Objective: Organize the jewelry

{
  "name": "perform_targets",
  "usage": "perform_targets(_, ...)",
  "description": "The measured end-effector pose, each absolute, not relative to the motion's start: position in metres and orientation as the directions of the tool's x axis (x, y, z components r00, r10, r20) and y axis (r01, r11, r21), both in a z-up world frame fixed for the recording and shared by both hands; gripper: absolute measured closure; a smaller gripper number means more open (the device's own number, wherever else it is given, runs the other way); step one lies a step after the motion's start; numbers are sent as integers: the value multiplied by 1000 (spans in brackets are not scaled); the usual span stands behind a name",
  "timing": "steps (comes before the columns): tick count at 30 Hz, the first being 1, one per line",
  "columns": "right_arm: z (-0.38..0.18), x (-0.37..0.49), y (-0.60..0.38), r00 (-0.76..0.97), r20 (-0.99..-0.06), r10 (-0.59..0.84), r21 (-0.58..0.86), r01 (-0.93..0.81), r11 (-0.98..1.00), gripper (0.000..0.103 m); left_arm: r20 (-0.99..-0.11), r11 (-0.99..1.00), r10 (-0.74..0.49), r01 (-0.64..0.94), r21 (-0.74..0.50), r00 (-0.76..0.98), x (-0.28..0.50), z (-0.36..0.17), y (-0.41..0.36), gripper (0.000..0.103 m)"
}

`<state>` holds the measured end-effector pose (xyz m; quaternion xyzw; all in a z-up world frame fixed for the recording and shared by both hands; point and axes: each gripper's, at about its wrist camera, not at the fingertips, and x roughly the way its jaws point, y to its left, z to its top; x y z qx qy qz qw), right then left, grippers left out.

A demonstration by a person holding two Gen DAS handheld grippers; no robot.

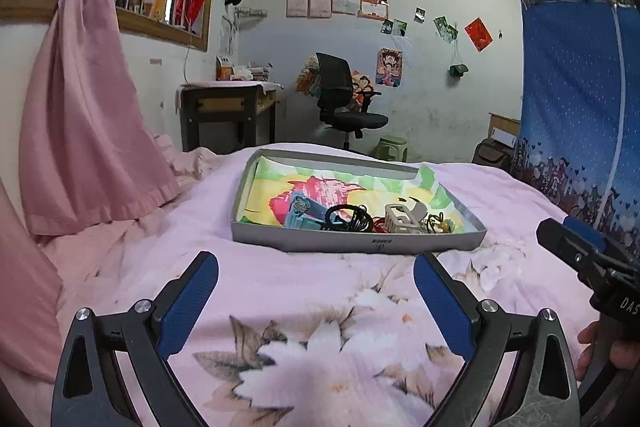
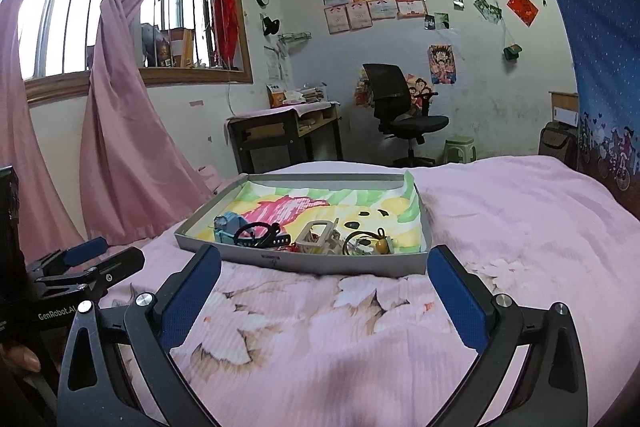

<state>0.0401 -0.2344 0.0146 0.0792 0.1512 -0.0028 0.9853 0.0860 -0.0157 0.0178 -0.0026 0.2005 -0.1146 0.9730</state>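
A grey shallow tray [image 1: 340, 241] lined with a colourful cloth lies on the pink bed; it also shows in the right wrist view [image 2: 320, 265]. Along its near edge lie a teal card [image 1: 302, 213], a black cord bracelet [image 1: 348, 218], a white frame-like holder [image 1: 400, 219] and a small cord with a yellow bead [image 1: 440, 225]. My left gripper [image 1: 316, 281] is open and empty, hovering over the bedspread just short of the tray. My right gripper [image 2: 324, 273] is open and empty, also just short of the tray's near wall.
The floral pink bedspread [image 2: 340, 347] lies under both grippers. A pink curtain [image 1: 88, 107] hangs on the left and a blue cloth wardrobe [image 1: 580, 99] stands on the right. A desk [image 1: 228, 115], an office chair [image 1: 344, 99] and a green stool [image 1: 392, 149] stand beyond the bed.
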Motion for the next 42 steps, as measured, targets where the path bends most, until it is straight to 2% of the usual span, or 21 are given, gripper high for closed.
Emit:
perform_targets(15,-3,13,-220,940,-340,10,105,28,994,1,-365,986,-165,152,-64,916,47,7,-3,4)
perform_targets(25,-8,8,-222,937,-349,-5,110,47,993,1,-355,988,-148,152,-15,923,41,2,-11,4)
perform_targets(42,-11,9,-221,938,-346,-8,113,50,992,1,-350,988,-145,156,1,925,38,3,-13,4)
